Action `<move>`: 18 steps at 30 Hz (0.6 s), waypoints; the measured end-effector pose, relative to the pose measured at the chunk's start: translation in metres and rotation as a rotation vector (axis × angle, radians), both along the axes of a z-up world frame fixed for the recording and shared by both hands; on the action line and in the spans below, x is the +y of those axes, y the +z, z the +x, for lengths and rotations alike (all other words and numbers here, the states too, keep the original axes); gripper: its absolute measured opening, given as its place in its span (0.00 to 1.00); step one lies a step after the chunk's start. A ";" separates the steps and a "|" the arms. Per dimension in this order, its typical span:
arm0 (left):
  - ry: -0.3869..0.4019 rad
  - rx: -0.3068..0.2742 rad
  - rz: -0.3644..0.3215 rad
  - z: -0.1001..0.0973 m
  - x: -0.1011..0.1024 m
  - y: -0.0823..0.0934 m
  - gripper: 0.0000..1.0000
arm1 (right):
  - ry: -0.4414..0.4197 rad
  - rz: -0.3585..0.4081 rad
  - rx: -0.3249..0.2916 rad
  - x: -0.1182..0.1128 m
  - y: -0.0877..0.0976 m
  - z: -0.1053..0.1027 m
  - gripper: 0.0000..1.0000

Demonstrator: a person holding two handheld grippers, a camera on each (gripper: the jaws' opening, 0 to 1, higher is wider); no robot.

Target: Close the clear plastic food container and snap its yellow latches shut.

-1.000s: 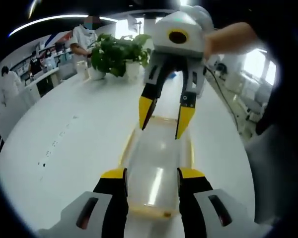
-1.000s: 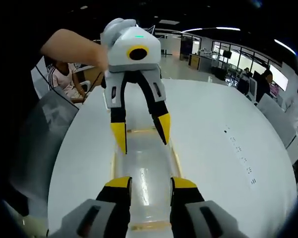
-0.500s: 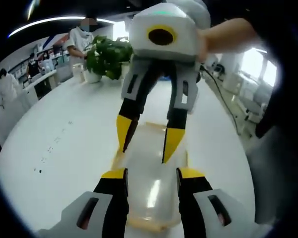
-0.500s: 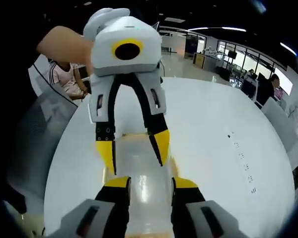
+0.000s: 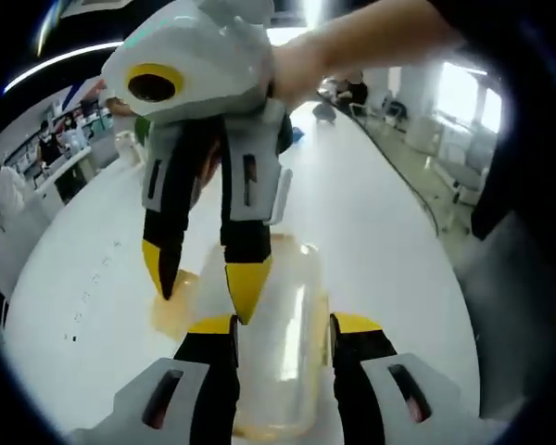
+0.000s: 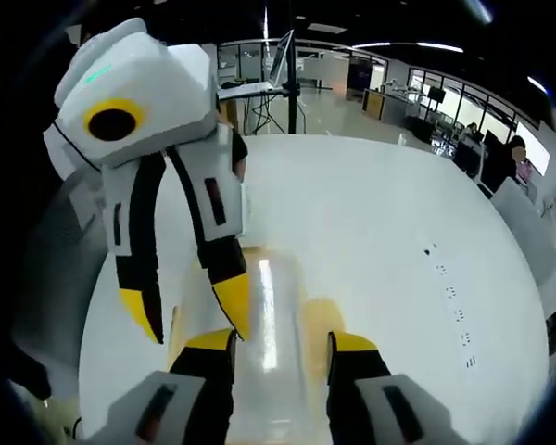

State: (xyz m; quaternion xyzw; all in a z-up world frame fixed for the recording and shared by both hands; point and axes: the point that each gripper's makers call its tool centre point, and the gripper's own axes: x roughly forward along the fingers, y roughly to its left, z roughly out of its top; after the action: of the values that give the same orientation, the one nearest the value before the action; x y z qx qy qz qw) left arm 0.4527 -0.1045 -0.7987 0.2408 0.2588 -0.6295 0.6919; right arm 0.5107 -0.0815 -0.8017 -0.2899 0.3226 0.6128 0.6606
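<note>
Compared with half a second ago, we see the two grippers much closer together, and each opposite gripper now leans off to the left of the view instead of standing centred over the container. In the left gripper view, the plant that stood at the far side of the table is no longer visible behind the right gripper's body.

The clear plastic food container (image 5: 283,343) lies lengthwise on the white table (image 5: 380,232), its near part running between the yellow-tipped jaws of the left gripper (image 5: 284,324), which stand spread on either side of it. The right gripper (image 5: 207,283) comes down from above, jaws apart: one yellow tip sits over the container's left edge, the other hangs over the table just left of it, by a yellowish part at the container's far left corner.

In the right gripper view, the container (image 6: 276,315) likewise runs between the right gripper's (image 6: 280,341) spread jaws, and the left gripper (image 6: 187,311) has one tip at the container's left edge and one outside it. We cannot tell whether any tip touches.

A hand (image 5: 301,65) grips the right gripper's body from the right, the forearm reaching up and away.
</note>
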 end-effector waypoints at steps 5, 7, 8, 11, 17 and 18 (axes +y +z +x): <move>0.011 -0.002 -0.004 0.001 0.000 -0.001 0.38 | 0.007 -0.009 0.008 -0.002 -0.002 0.002 0.39; -0.001 -0.046 0.020 0.000 0.001 -0.002 0.38 | -0.004 -0.005 0.016 -0.003 -0.003 0.002 0.40; -0.010 -0.094 0.037 0.002 0.001 -0.001 0.37 | -0.003 -0.005 0.019 -0.002 -0.003 0.002 0.41; 0.011 -0.145 0.065 0.004 0.001 -0.004 0.39 | 0.012 -0.014 0.025 -0.002 -0.006 0.001 0.43; 0.004 -0.211 0.113 -0.001 -0.001 -0.014 0.41 | 0.044 -0.043 0.062 -0.003 -0.011 0.002 0.46; 0.008 -0.220 0.119 -0.001 -0.001 -0.015 0.41 | 0.049 -0.048 0.066 -0.004 -0.011 0.002 0.47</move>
State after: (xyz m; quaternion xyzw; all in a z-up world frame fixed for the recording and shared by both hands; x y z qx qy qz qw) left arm 0.4521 -0.1051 -0.8140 0.3479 0.2193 -0.5801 0.7031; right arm 0.5130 -0.0851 -0.8129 -0.2929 0.3516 0.6303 0.6271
